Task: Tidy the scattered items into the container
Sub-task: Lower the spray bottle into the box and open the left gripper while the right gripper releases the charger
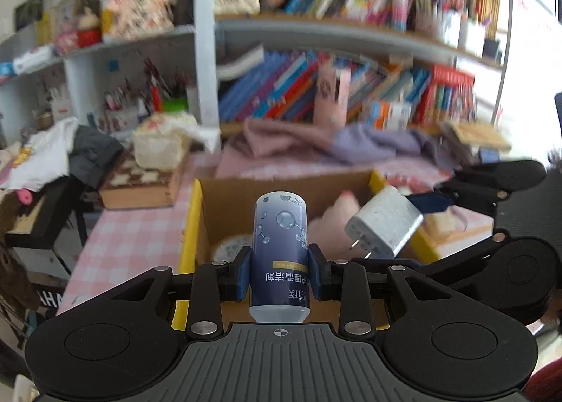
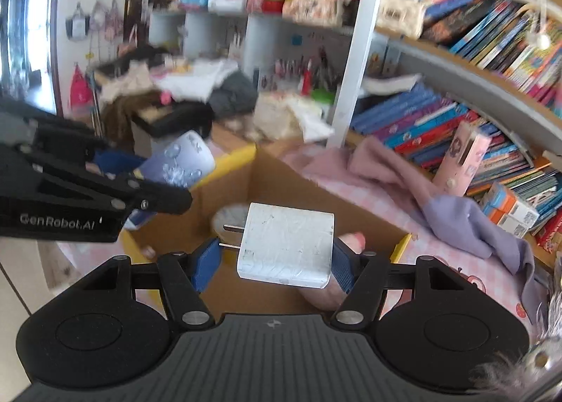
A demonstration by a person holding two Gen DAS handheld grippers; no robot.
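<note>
Tongs on the left (image 1: 280,275) clamp a dark blue bottle (image 1: 280,254) by its middle, cap end toward the camera. Right tongs (image 2: 275,258) grip a white plug charger (image 2: 286,244) across its body, its prongs pointing toward the left pad. Just ahead of and below both tongs sits an open cardboard box (image 1: 224,205) with yellow flap edges on the pink checked bench (image 1: 116,237); something pink and a round white thing lie inside. Beyond the box lies a pink and lilac cloth (image 2: 404,173), with bookshelves (image 1: 351,92) behind.
</note>
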